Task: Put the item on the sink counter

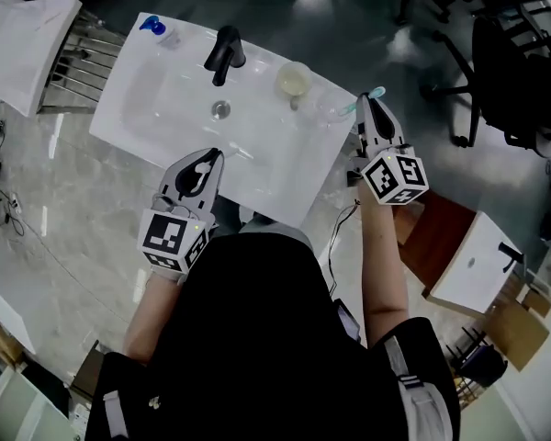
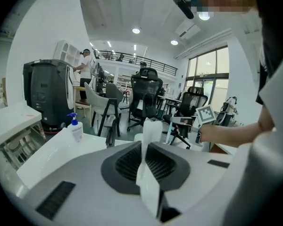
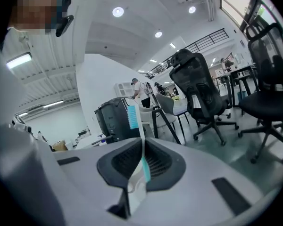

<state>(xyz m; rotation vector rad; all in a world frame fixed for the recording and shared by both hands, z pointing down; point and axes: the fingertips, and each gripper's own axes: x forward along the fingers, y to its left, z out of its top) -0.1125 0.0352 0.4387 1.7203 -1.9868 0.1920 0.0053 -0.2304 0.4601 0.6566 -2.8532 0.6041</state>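
Note:
The white sink counter (image 1: 285,177) lies below me with a black faucet (image 1: 225,53) at its back. My left gripper (image 1: 208,162) hovers over the counter's near edge, shut on a flat white tube (image 2: 150,132) that sticks up between its jaws (image 2: 145,149). My right gripper (image 1: 367,110) is off the counter's right corner, shut on a toothbrush (image 1: 376,93). In the right gripper view the toothbrush (image 3: 135,117) stands upright with blue bristles, clamped by the gripper (image 3: 142,161).
A blue-pump soap bottle (image 1: 156,28) and a pale cup (image 1: 294,81) stand on the counter's back rim. A white rack (image 1: 37,49) is at the left. Black office chairs (image 1: 500,72) and a white-topped wooden stand (image 1: 477,265) are at the right.

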